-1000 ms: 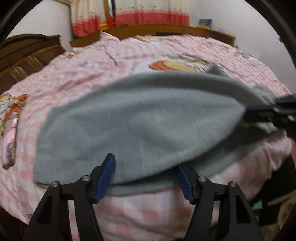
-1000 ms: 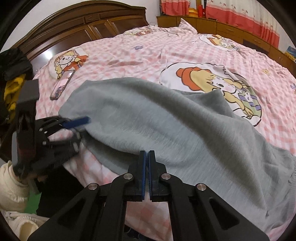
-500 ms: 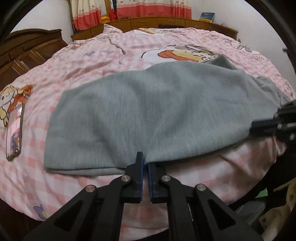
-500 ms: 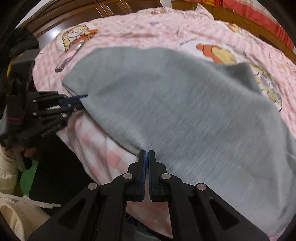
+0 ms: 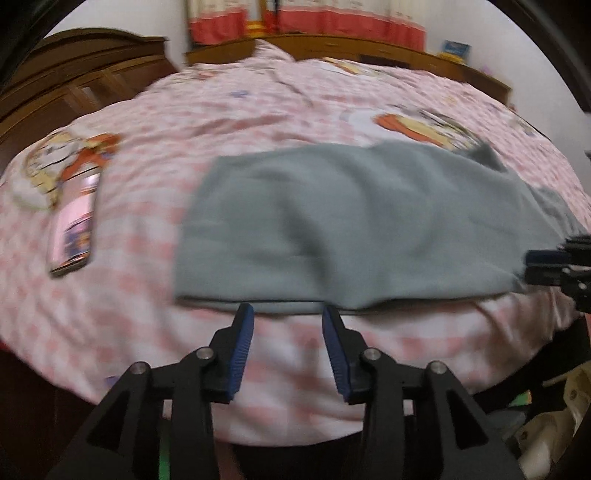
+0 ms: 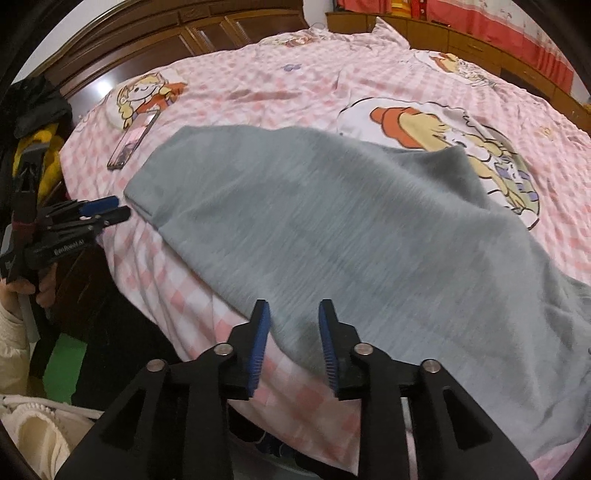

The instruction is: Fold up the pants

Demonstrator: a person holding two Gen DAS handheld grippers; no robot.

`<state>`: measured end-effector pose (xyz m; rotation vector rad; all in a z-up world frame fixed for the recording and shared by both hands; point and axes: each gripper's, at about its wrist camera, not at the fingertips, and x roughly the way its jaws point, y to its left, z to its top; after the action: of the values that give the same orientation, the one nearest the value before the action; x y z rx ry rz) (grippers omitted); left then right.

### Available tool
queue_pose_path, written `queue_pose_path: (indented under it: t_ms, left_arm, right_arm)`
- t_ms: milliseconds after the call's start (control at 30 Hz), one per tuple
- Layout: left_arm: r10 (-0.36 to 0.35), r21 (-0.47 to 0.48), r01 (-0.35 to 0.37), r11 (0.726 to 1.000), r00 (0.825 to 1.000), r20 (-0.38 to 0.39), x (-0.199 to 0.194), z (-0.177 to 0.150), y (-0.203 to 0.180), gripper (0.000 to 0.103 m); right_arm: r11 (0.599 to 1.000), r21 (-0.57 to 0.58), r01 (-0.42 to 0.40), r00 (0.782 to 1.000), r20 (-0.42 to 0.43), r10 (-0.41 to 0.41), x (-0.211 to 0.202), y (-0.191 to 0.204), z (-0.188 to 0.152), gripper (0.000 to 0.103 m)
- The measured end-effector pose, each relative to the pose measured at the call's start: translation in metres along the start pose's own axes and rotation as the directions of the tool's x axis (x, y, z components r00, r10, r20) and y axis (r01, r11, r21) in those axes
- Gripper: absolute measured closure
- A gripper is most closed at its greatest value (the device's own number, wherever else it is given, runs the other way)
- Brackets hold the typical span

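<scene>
Grey pants lie folded over on a pink checked bed sheet, near the bed's front edge; they also show in the right wrist view. My left gripper is open and empty, just short of the pants' near edge. My right gripper is open, its jaws either side of the pants' near edge, holding nothing. The right gripper shows at the far right of the left wrist view. The left gripper shows at the left of the right wrist view.
A phone lies on the sheet left of the pants, also seen in the right wrist view. A wooden headboard and a wooden ledge with red curtains border the bed. The bed edge drops off just below the grippers.
Both grippers were shut on the pants' near edge half a second ago; both have opened and let go. The pants now lie flat on the bed.
</scene>
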<state>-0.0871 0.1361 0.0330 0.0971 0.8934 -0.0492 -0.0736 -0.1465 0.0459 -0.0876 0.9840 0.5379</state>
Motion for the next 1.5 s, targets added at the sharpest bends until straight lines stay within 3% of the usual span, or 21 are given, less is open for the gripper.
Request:
queue_pose_path:
  t_ms: [167, 267, 767, 1200, 1300, 1433, 1500]
  left_arm:
    - [0.025, -0.107, -0.023, 0.994, 1.000, 0.017, -0.003, 0.005, 0.038, 0.064]
    - [-0.010, -0.135, 0.014, 0.991, 0.999, 0.034, -0.002, 0.008, 0.047, 0.075]
    - [0.063, -0.181, -0.058, 0.982, 0.998, 0.020, 0.014, 0.013, 0.044, 0.075]
    - [0.066, -0.200, -0.064, 0.978, 0.998, 0.008, 0.027, 0.014, 0.042, 0.075]
    - [0.055, -0.202, -0.050, 0.978, 0.998, 0.021, 0.025, 0.014, 0.041, 0.097]
    - [0.125, -0.208, -0.111, 0.972, 0.990, 0.057, 0.013, 0.019, 0.046, 0.098]
    - [0.118, -0.230, -0.106, 0.967, 0.992, 0.040, 0.017, 0.020, 0.058, 0.098]
  right_arm:
    - [0.999, 0.021, 0.024, 0.999, -0.024, -0.024, 0.010, -0.002, 0.001, 0.073]
    - [0.999, 0.019, 0.026, 0.999, -0.040, -0.025, 0.017, -0.002, -0.002, 0.073]
    - [0.999, 0.022, 0.034, 0.998, -0.045, -0.033, 0.022, -0.004, -0.007, 0.073]
    - [0.999, 0.016, 0.042, 0.998, -0.043, -0.041, 0.024, -0.001, -0.008, 0.073]
    - [0.999, 0.015, 0.043, 0.998, -0.040, -0.043, 0.024, -0.001, -0.008, 0.073]
    - [0.999, 0.015, 0.039, 0.998, -0.040, -0.039, 0.026, -0.002, -0.008, 0.073]
    - [0.999, 0.019, 0.036, 0.999, -0.041, -0.035, 0.027, -0.003, -0.008, 0.073]
